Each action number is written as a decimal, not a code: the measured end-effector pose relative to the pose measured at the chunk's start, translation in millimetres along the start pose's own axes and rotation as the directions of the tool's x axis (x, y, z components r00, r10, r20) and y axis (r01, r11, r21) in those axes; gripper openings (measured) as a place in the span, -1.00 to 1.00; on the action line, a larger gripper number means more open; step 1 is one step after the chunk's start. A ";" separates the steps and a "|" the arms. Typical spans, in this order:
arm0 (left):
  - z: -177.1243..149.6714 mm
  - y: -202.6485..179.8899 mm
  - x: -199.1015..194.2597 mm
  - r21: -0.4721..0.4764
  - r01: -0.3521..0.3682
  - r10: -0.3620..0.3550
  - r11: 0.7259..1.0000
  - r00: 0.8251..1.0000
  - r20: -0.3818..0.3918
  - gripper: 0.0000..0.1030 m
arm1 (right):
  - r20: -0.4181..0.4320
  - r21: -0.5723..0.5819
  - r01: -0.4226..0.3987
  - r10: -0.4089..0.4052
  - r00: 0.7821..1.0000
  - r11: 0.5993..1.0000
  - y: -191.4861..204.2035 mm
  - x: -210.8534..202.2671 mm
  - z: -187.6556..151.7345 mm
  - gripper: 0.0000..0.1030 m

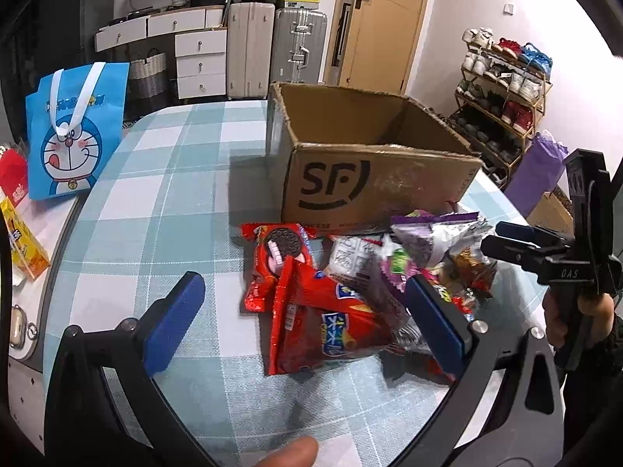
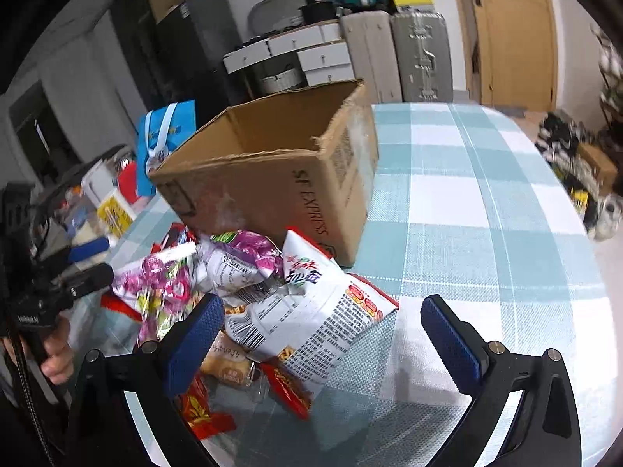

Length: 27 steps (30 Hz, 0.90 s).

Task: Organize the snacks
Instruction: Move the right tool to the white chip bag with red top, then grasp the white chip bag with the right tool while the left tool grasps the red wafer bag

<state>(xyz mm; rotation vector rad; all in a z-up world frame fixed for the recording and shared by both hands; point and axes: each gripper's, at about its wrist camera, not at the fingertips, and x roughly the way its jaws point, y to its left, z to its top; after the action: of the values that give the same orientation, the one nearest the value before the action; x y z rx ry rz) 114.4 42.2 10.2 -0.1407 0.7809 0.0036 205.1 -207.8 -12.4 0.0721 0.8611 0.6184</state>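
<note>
Snack pile (image 1: 373,288) is lying on the checked worktop (image 1: 163,202), bunched right against the near wall of the cardboard box (image 1: 373,186).

Left claw (image 1: 307,319) is hovering wide open, gripping nothing. The red cracker bag (image 1: 327,330) is sitting between its fingers, closer to the right finger, which is overlapping the pile's edge. Bag's long axis is running roughly toward and away from the claw, slightly slanted. The Oreo pack (image 1: 276,257) is lying just beyond it, touching the box base.

Right claw (image 2: 319,334) is also spread wide and empty. The white-backed snack bag (image 2: 311,311) is lying between its fingers, nearer the left finger, long axis slanting down-left to up-right. Purple candy packs (image 2: 237,260) are piled behind it, toward the box.

Both claws are sitting about equally near the pile; left is better lined up on the red bag, right on the white one.

Box is standing open, flaps gone or folded. Its floor is hidden in both views, so the contents cannot be told; the visible inner walls are showing nothing. Likely next move: close on a bag, lift it over the near wall. A blue cartoon bag (image 1: 74,132) is standing well apart on the left.
</note>
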 end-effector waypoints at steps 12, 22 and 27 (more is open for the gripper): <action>-4.1 -4.4 8.3 0.012 0.002 -0.001 1.000 1.000 -0.023 0.99 | -0.058 0.142 -0.084 0.093 0.994 0.986 -16.7 21.3 -1.8 0.75; -7.2 -10.8 13.5 0.037 0.014 -0.013 0.999 0.999 -0.044 0.99 | -0.081 0.155 -0.154 0.168 0.982 0.976 -13.1 26.1 -6.8 0.18; -8.9 -16.5 14.1 0.067 0.023 -0.020 0.997 0.999 -0.048 0.99 | -0.054 0.145 -0.174 0.184 0.982 0.974 -14.5 18.1 -5.7 -0.01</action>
<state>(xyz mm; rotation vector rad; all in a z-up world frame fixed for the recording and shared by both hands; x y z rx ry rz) 119.1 24.0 -3.9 -0.0850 0.8261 -0.0464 216.7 -211.0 -33.0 0.2594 0.9690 0.7320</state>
